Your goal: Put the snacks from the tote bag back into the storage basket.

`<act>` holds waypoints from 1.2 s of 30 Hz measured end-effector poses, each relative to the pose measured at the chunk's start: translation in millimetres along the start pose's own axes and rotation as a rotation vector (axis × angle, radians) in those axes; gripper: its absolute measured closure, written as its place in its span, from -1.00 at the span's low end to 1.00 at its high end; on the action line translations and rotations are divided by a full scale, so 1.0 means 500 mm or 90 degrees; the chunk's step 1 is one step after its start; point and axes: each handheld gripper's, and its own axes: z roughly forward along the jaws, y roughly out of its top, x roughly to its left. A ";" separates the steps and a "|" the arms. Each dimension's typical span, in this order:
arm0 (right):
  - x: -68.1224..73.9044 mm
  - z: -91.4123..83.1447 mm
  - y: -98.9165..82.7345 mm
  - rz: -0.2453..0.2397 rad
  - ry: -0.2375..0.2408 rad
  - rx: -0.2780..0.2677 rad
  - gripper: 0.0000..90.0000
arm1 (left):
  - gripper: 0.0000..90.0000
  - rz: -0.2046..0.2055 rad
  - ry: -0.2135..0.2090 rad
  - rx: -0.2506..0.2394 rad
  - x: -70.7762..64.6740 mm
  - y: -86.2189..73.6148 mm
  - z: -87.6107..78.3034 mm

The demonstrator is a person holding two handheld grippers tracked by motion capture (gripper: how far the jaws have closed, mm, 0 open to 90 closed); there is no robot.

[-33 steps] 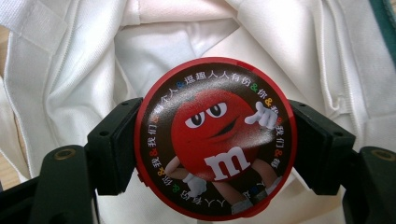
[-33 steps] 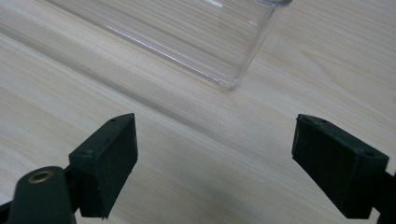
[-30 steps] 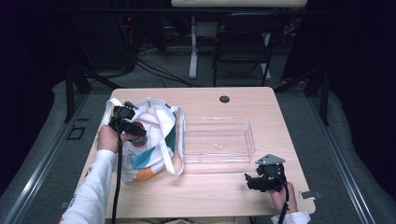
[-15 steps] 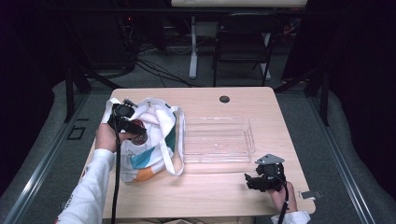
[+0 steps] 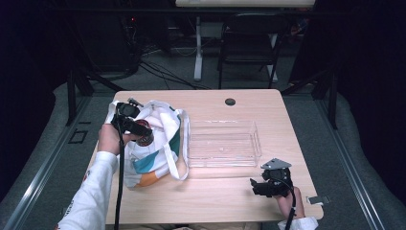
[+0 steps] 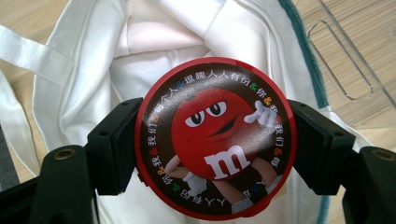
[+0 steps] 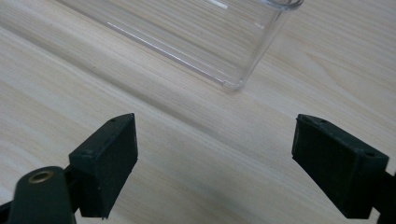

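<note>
My left gripper (image 6: 215, 154) is shut on a round red candy tin (image 6: 215, 137) with a red cartoon character on its lid. It holds the tin just above the mouth of a white tote bag (image 6: 154, 46). In the high view the left gripper (image 5: 136, 130) hangs over the white tote bag (image 5: 153, 153) at the table's left, the dark tin (image 5: 144, 139) at its tip. My right gripper (image 5: 256, 187) rests near the front right of the table, and in its own view the right gripper (image 7: 215, 163) stands open over bare wood, nothing between its pads.
A clear plastic tray (image 5: 222, 143) lies in the middle of the wooden table (image 5: 215, 201), its corner (image 7: 233, 84) just ahead of my right gripper. A small black disc (image 5: 230, 101) sits near the far edge. A chair (image 5: 249, 43) stands beyond the table.
My left gripper has lifted the tin a little higher out of the bag's mouth. The right gripper has kept still.
</note>
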 end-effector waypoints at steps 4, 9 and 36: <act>0.000 0.001 0.001 0.000 0.000 0.000 -0.69 | -0.42 0.005 0.000 -0.001 -0.003 0.003 -0.007; 0.001 0.001 0.000 0.003 0.001 -0.001 -0.69 | -0.42 0.011 -0.002 -0.003 -0.007 0.010 -0.018; -0.001 0.000 -0.002 0.005 -0.003 -0.003 -0.69 | -0.42 0.047 -0.011 -0.019 -0.045 0.068 -0.048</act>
